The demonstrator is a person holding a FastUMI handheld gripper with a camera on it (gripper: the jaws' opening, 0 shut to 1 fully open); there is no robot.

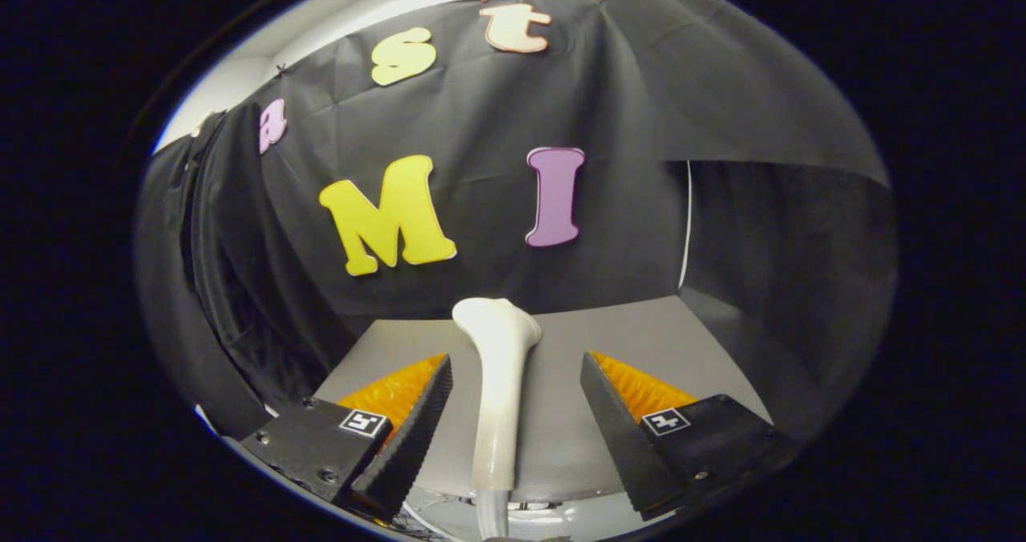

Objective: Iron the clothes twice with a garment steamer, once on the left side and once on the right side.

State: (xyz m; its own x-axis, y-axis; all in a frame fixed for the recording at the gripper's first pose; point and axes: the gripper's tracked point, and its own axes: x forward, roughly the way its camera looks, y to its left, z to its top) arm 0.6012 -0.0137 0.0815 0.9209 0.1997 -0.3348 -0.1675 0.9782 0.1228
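A white garment steamer sits between the fingers of my gripper, its handle running toward me and its wider head pointing at the back wall. The jaws stand open, with a gap on each side of the handle; the left finger is nearer to it than the right. The steamer's hose runs down off the near edge of the grey table. A black garment hangs in folds to the left, beyond the left finger and past the table's left edge.
The black cloth wall closes the table off at the back and on the right. A thin white cord hangs down the back right corner. Bare table surface lies ahead of the right finger.
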